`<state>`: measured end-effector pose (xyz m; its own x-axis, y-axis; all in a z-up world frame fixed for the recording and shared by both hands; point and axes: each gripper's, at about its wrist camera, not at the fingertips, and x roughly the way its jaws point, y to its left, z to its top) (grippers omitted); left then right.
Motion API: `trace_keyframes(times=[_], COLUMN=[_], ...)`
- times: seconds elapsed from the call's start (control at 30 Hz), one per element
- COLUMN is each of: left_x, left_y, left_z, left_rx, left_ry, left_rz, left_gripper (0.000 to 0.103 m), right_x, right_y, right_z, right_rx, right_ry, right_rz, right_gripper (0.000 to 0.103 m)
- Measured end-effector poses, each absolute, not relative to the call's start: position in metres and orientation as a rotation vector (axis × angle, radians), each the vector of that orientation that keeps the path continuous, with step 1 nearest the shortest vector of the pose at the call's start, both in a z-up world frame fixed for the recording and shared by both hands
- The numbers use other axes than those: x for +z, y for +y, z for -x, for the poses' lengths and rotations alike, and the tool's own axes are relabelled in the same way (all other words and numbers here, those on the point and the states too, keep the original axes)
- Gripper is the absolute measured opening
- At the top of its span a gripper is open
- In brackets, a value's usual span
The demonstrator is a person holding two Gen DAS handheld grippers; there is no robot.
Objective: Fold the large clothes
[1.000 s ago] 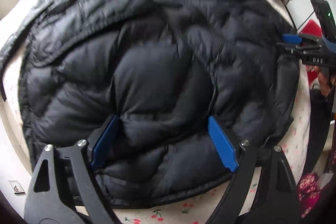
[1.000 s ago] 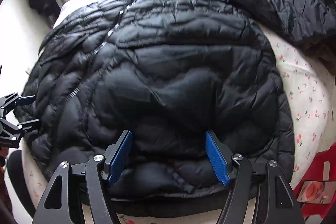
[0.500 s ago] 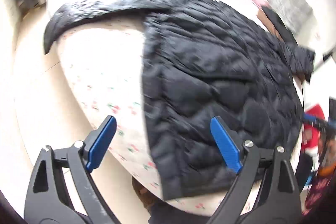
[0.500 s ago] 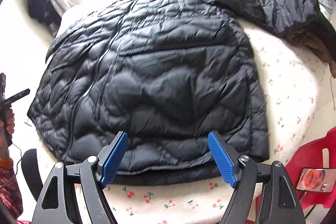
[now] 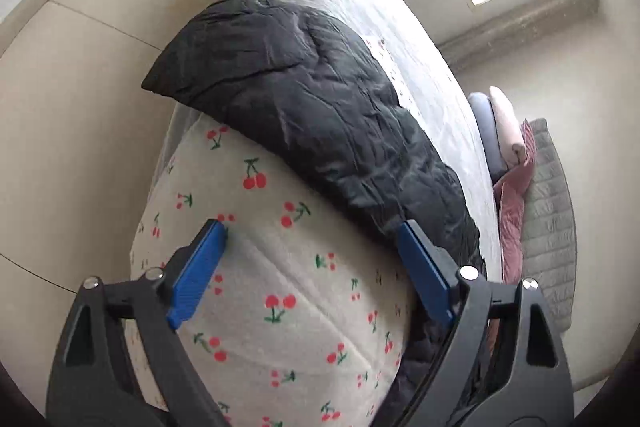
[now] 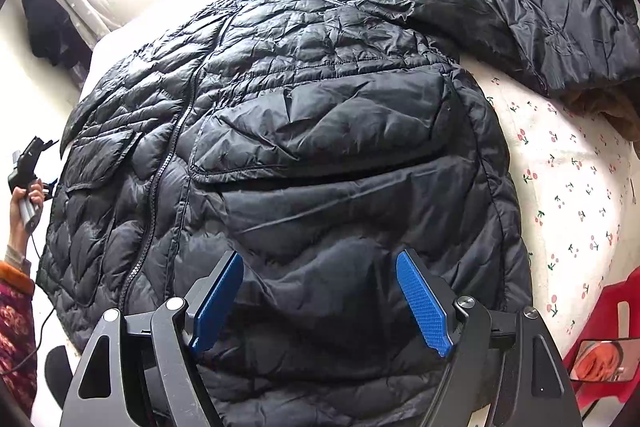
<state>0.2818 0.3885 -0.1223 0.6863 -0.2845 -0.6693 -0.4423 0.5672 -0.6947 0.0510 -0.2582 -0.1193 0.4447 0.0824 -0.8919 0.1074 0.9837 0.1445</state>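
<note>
Jacket (image 6: 320, 131): black quilted puffer, spread flat on the bed, front up, zip running down the left of centre in the right wrist view. One sleeve (image 6: 560, 31) reaches to the upper right of the frame; its cuff is lost among brown clothing (image 6: 600, 107). The other sleeve (image 5: 288, 95) fills the middle of the left wrist view and hangs off the bed corner. No brand, label or writing can be read anywhere.

Bedsheet (image 6: 560, 179): white with a red cherry print, bare at the right of the jacket.

Right gripper (image 6: 320, 303): bottom centre, blue pads spread wide above the jacket's lower part, nothing between them.

Left gripper (image 5: 316, 275): bottom centre, blue pads wide apart over the cherry sheet (image 5: 280, 267), holding nothing; the right pad sits at the sleeve's edge, contact unclear.

Pillows (image 5: 504, 131): right edge, partly cut off.

Red chair (image 6: 616, 311): lower right, cut off by the frame.
</note>
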Motion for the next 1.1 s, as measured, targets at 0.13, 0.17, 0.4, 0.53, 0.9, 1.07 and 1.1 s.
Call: trace_keyframes(times=[0.13, 0.17, 0.4, 0.53, 0.9, 1.07, 1.1], left_x=[-0.134, -0.136, -0.095, -0.023, 0.121, 0.112, 0.105], left_y=[0.406, 0.410, 0.417, 0.383, 0.206, 0.102, 0.083], left_z=[-0.296, -0.297, -0.307, -0.318, -0.346, -0.341, -0.341], left_rx=[0.199, 0.220, 0.263, 0.196, -0.187, -0.338, -0.366], left_ry=[0.777, 0.761, 0.608, 0.509, 0.456, 0.536, 0.560], left_rz=[1.089, 1.110, 1.067, 0.867, 0.470, 0.314, 0.295], left_gripper=[0.079, 0.072, 0.006, 0.005, 0.005, 0.005, 0.005], right_x=[-0.122, -0.123, -0.121, -0.117, -0.105, -0.097, -0.095], right_y=[-0.259, -0.261, -0.273, -0.281, -0.288, -0.291, -0.292], right_z=[-0.055, -0.058, -0.068, -0.073, -0.085, -0.087, -0.087], right_rx=[-0.025, -0.028, -0.049, -0.056, -0.028, -0.017, -0.013], right_ry=[1.112, 1.114, 1.105, 1.097, 1.065, 1.044, 1.039], right_rz=[-0.185, -0.185, -0.190, -0.195, -0.218, -0.246, -0.251], right_gripper=[0.080, 0.080, 0.080, 0.080, 0.080, 0.080, 0.080])
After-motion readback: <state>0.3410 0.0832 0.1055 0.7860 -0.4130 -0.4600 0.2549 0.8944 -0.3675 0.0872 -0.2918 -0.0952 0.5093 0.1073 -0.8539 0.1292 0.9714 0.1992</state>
